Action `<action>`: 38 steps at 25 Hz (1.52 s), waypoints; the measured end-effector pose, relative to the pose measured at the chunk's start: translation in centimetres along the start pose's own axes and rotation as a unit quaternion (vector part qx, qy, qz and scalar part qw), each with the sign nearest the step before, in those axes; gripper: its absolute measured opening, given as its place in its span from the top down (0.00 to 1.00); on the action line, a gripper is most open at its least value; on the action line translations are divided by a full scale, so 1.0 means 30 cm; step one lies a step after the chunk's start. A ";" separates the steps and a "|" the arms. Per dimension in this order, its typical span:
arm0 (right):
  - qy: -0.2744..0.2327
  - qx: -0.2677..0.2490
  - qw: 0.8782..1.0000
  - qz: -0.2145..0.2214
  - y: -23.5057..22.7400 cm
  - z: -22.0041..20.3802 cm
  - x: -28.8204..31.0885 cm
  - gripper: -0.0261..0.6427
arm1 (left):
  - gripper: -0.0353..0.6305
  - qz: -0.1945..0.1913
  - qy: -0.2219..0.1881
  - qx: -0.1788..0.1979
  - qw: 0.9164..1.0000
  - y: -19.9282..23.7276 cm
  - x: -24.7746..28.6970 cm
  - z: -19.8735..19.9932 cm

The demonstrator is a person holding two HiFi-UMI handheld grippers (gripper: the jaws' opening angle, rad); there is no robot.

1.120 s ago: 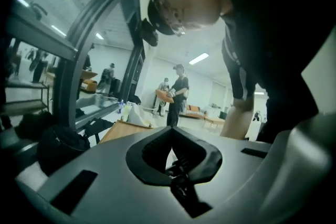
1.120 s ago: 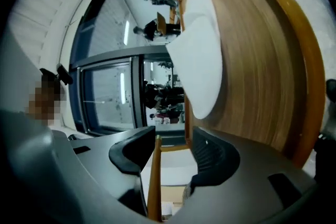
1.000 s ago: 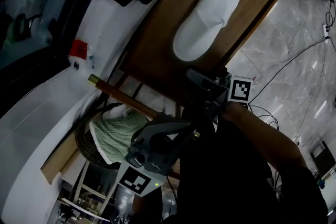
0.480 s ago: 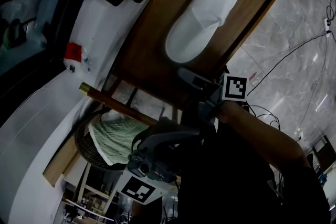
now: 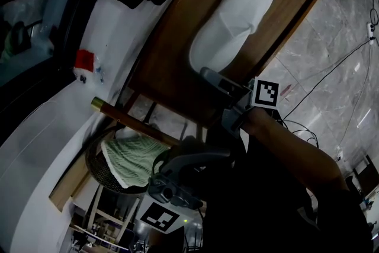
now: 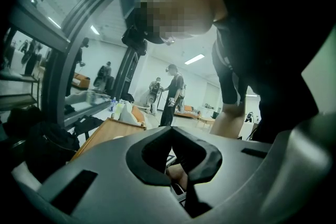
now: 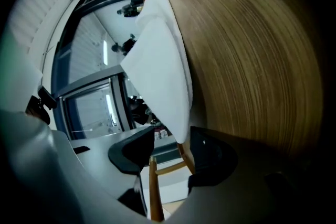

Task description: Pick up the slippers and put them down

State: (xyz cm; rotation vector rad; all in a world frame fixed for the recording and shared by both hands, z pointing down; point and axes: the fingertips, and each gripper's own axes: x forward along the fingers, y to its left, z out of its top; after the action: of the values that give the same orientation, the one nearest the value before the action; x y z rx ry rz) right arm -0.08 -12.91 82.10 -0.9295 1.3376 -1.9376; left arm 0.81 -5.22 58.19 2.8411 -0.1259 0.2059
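Slipper [image 5: 232, 23], plain white, lies flat on wooden table [image 5: 177, 50].

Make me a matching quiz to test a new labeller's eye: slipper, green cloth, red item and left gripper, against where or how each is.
Column one:
1. white slipper
2. green cloth
3. red item
4. left gripper

Column two:
A. in the wicker basket
B. jaws together, nothing held
C. on the wooden table
D. on the white surface

Pairs: 1-C, 2-A, 3-D, 4-B
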 end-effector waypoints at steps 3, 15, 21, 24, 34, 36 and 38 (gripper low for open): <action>-0.006 -0.002 1.000 0.007 0.013 0.016 0.020 0.64 | 0.93 0.002 -0.004 -0.006 1.000 0.004 0.001 -0.001; -0.025 -0.041 0.999 0.011 0.009 0.041 0.017 0.86 | 0.93 -0.004 -0.017 -0.011 1.000 -0.022 0.001 -0.013; -0.028 -0.072 0.997 0.025 0.046 0.052 0.011 0.87 | 0.93 0.000 -0.022 -0.009 1.000 -0.025 -0.005 -0.013; -0.036 -0.092 0.994 0.035 0.077 0.065 0.005 0.87 | 0.93 0.004 -0.028 -0.007 1.000 -0.032 -0.013 -0.002; -0.016 -0.200 0.977 0.072 0.293 0.051 -0.011 0.87 | 0.93 0.024 -0.038 0.009 0.999 -0.046 -0.051 0.052; 0.001 -0.237 0.968 0.078 0.359 0.037 -0.018 0.87 | 0.93 0.038 -0.039 0.014 0.998 -0.031 -0.066 0.071; 0.022 -0.289 0.954 0.084 0.442 0.019 -0.024 0.87 | 0.93 0.055 -0.035 0.022 0.998 -0.011 -0.088 0.105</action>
State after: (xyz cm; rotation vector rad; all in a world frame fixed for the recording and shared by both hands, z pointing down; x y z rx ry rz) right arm 1.95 -16.76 69.55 -0.9941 1.9946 -1.4617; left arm -1.37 -5.65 54.70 2.8878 -0.2964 0.1329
